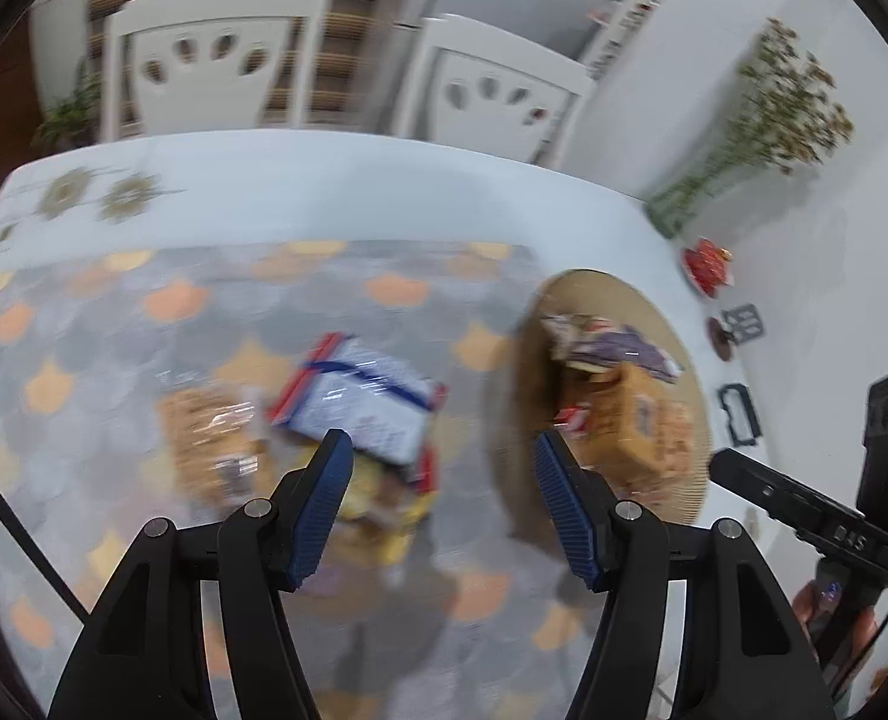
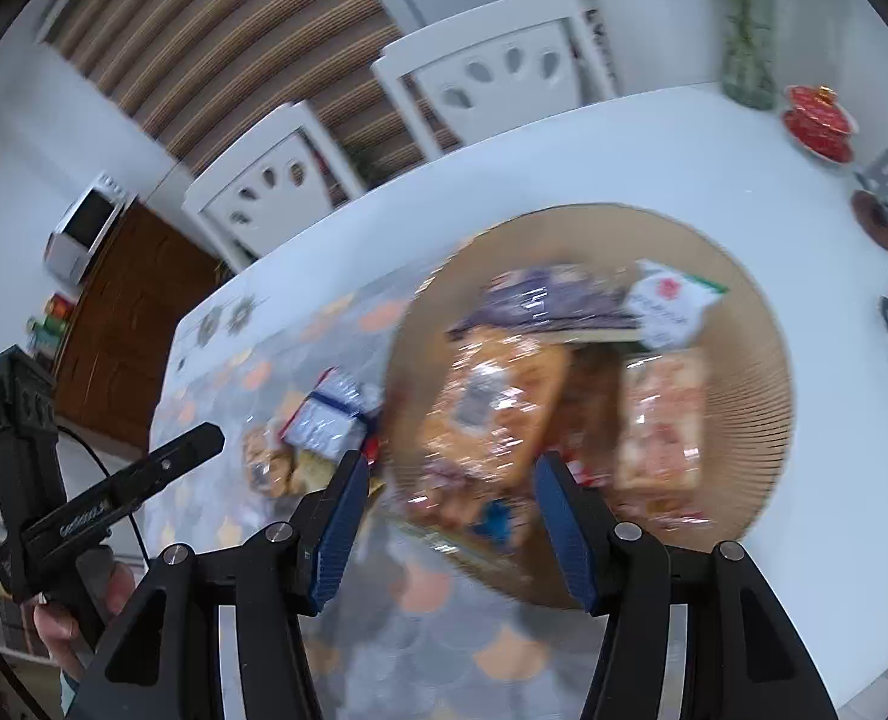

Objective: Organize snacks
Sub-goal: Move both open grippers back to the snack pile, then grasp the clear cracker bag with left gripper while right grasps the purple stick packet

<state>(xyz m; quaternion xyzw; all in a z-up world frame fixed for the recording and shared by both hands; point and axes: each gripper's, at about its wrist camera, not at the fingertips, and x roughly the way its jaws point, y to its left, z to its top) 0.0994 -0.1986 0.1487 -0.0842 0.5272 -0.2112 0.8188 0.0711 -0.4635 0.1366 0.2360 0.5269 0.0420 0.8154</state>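
A round woven basket [image 1: 678, 324] [image 2: 750, 324] holds several snack packs: a purple pack [image 2: 540, 300], an orange cookie pack [image 2: 492, 402], a pink pack [image 2: 660, 420] and a white pack [image 2: 672, 300]. On the patterned mat lie a blue-and-white pack [image 1: 366, 402] [image 2: 330, 408], a clear cookie pack [image 1: 210, 432] and a yellow pack [image 1: 378, 498]. My left gripper [image 1: 438, 450] is open and empty above the loose packs. My right gripper [image 2: 450, 468] is open and empty over the basket's near edge. Both views are blurred.
A grey-and-orange mat [image 1: 144, 330] covers the white table [image 1: 324, 186]. A vase of flowers [image 1: 762, 120], a red dish [image 1: 708, 264] and small black items [image 1: 738, 414] stand at the right. Two white chairs [image 1: 216, 60] are behind.
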